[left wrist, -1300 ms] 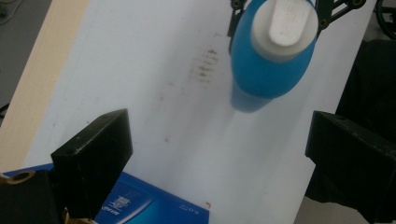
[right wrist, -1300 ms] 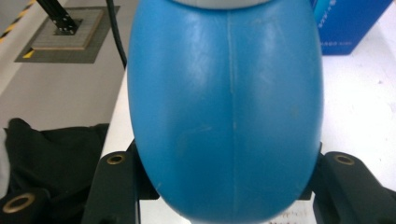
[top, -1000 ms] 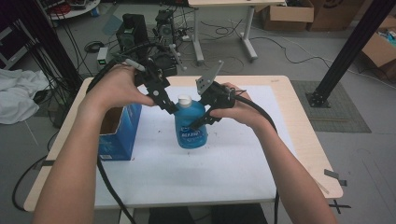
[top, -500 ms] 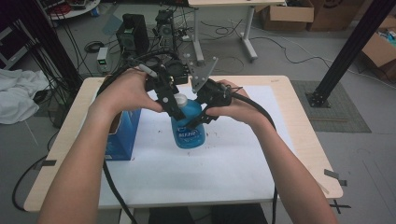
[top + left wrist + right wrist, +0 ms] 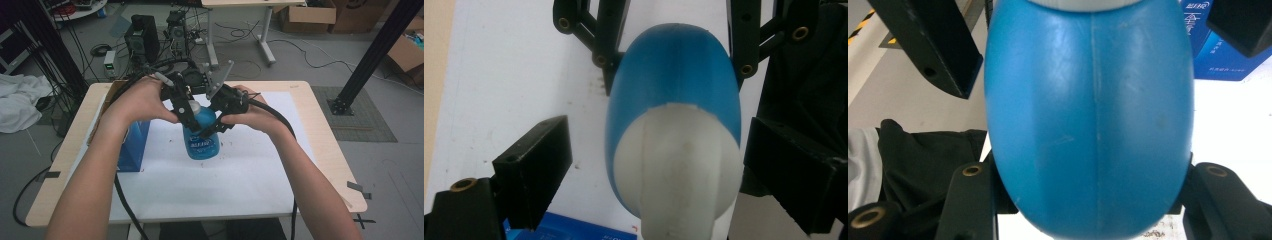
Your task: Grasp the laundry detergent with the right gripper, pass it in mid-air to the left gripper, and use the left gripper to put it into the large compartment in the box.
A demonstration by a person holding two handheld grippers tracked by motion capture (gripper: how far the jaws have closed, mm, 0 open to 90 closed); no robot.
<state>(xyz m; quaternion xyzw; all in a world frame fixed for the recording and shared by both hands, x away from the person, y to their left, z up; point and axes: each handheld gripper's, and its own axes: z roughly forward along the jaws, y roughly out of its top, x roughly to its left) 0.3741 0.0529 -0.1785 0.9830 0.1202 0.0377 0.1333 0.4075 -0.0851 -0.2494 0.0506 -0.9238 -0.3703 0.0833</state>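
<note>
The blue bottle [image 5: 201,135] stands upright near the middle of the worktop [image 5: 320,150], on a white sheet [image 5: 210,185] that covers most of the top. It has a white cap [image 5: 193,106] and a label with white lettering on its near face. In the left gripper view the cap [image 5: 676,170] sits between the two black jaws, seen from above, with the blue shoulder [image 5: 674,65] beyond it.

The right gripper [image 5: 216,129] comes in from the right and its jaws are clamped on the bottle's body below the shoulder; in the right gripper view the blue body [image 5: 1090,120] sits tight between them, touching both sides.

The left gripper [image 5: 186,111] comes in from the left and sits over the cap. Its jaws have just been closing, with the cap between them. In the left gripper view the jaw on the left of the frame stands clear of the cap with a strip of white sheet showing between; the jaw on the right of the frame is very close to the cap, but I cannot tell whether it touches. So these jaws are wide and have no grip yet.

Both hands [image 5: 142,100] meet over the bottle, the forearms reaching in from the near edge, black cables trailing from each gripper.

Just left of the bottle a blue box [image 5: 131,145] stands on the worktop, near but apart from it. Beyond the far edge are black devices [image 5: 142,42] and loose wires on the floor, and a white cloth [image 5: 20,102] lies at far left.
</note>
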